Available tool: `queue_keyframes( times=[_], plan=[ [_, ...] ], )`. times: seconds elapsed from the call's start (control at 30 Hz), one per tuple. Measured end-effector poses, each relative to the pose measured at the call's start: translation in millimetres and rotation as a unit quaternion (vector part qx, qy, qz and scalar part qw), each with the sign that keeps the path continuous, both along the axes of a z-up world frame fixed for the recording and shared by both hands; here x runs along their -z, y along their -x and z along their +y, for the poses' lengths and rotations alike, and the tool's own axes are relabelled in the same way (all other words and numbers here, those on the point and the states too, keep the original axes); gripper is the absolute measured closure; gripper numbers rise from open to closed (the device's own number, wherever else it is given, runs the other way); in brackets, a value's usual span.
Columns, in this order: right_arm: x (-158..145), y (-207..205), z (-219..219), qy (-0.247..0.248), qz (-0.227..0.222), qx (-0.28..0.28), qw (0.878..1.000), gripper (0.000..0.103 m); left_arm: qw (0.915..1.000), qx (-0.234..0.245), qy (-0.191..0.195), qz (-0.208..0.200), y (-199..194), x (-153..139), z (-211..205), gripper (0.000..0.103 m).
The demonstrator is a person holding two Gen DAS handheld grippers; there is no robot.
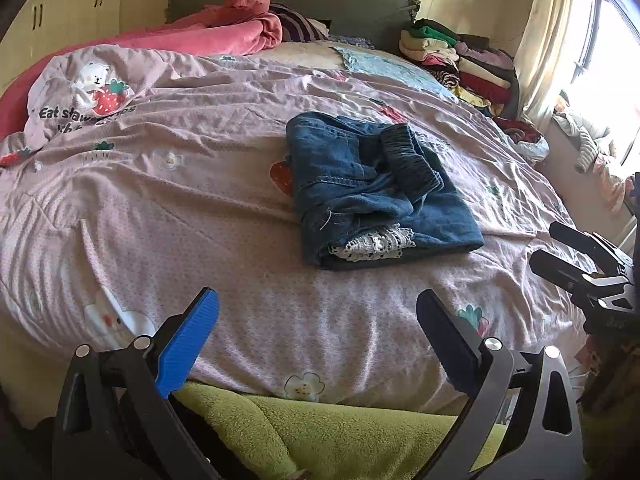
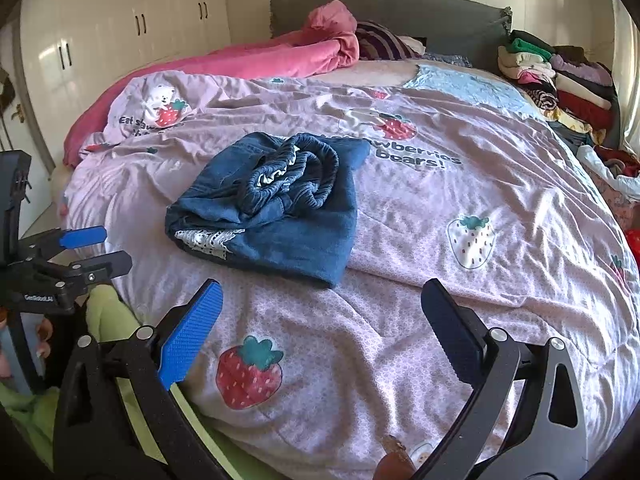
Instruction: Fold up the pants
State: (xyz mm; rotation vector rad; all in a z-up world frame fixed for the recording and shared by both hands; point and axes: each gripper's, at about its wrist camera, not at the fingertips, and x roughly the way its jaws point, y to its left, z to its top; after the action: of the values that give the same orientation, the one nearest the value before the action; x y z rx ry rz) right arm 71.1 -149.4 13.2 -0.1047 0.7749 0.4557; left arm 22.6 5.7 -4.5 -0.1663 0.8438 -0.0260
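A pair of blue denim pants (image 1: 376,188) lies folded into a compact bundle on the pink strawberry-print bedspread (image 1: 200,200), elastic waistband on top and white lace trim showing at the near edge. It also shows in the right wrist view (image 2: 276,208). My left gripper (image 1: 318,312) is open and empty, above the bed's near edge, short of the pants. My right gripper (image 2: 322,304) is open and empty, just in front of the pants. Each gripper shows in the other's view: the right one (image 1: 560,248) at the right, the left one (image 2: 100,246) at the left.
A pink blanket (image 1: 224,28) and striped cloth lie by the grey headboard (image 1: 360,4). A stack of folded clothes (image 1: 464,64) sits at the far right corner. A green fleece (image 1: 320,432) hangs at the near edge. White wardrobes (image 2: 120,28) stand left; a window (image 1: 608,52) is right.
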Motion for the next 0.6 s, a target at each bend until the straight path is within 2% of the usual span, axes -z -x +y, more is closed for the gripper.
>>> queue_keyframes(
  times=[0.6],
  plan=[
    [-0.4,0.7,-0.7,0.001,-0.001,0.001,1.000,0.009,1.0000,-0.006,-0.007,0.003,2.2,-4.7,0.8,0.004]
  ],
)
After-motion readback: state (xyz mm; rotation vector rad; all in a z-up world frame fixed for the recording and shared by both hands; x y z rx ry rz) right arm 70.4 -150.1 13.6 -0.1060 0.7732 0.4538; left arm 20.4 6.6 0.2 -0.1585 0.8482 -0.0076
